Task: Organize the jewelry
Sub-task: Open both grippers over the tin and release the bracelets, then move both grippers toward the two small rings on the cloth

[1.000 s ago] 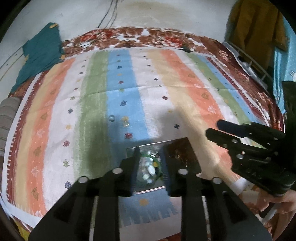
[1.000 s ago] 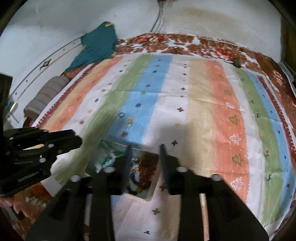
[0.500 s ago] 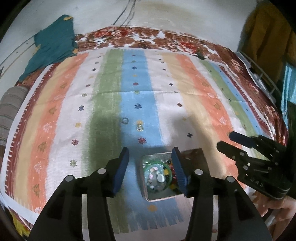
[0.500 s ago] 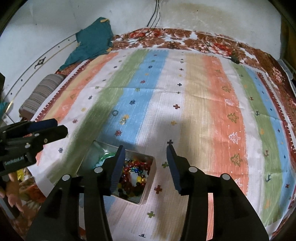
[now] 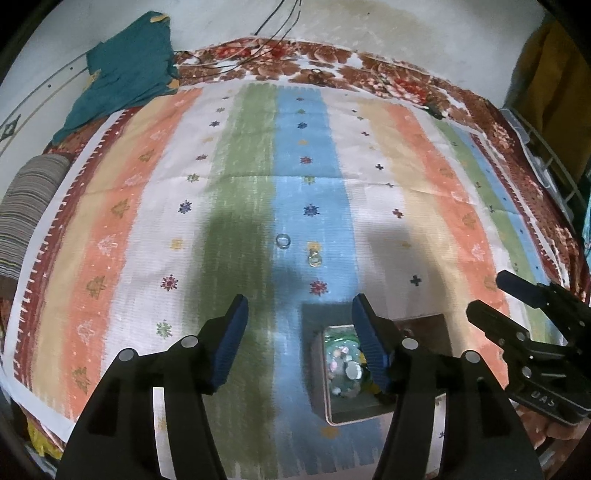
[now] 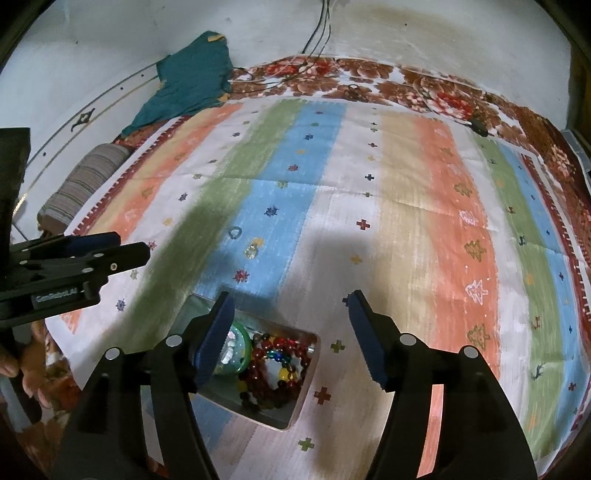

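Note:
A small metal tin (image 5: 317,391) (image 6: 301,400) sits near the front edge of the striped cloth. It holds a green bangle (image 6: 242,341) with pale stones and a string of red and coloured beads (image 6: 275,365). A small ring (image 5: 283,241) (image 6: 234,232) and a clear-stone piece (image 5: 314,258) (image 6: 250,251) lie on the blue stripe beyond the tin. My left gripper (image 5: 299,314) is open and empty above the tin's left side. My right gripper (image 6: 288,314) is open and empty above the tin's right side.
The striped cloth (image 5: 424,184) covers a floral bedspread (image 6: 406,85). A teal garment (image 5: 125,74) lies at the far left corner, a striped bolster (image 5: 26,206) at the left edge. Cables (image 6: 317,26) hang on the wall. A small dark object (image 6: 478,127) lies far right.
Both grippers have opened wide and lifted up and back from the tin. The tin's contents now show more fully between the fingers.

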### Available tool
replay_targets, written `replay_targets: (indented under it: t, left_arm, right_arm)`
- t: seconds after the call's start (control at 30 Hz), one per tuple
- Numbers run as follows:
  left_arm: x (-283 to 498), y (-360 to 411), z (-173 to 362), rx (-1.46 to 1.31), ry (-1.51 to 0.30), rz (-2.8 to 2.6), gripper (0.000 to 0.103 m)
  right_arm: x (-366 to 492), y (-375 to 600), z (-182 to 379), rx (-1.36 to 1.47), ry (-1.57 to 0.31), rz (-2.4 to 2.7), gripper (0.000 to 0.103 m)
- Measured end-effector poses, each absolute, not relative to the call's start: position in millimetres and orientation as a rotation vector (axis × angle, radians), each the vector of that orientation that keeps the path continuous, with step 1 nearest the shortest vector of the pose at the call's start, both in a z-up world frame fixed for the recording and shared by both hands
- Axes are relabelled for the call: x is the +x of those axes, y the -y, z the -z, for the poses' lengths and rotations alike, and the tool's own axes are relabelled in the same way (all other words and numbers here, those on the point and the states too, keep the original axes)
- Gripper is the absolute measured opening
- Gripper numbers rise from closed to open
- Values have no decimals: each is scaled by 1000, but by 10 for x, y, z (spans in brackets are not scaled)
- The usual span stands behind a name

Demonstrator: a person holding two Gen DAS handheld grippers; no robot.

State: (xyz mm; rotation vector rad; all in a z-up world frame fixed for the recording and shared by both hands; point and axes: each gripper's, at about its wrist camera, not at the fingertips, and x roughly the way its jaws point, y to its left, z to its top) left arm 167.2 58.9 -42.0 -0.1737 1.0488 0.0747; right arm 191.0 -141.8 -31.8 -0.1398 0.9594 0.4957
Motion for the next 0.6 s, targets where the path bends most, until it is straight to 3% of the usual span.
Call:
replay_targets:
  t: [0.6]
  left_arm:
    - [2072,-718,661,-131,-1110,-144,59]
  right_arm:
    - [2106,1068,444,-235,-965,-533,65]
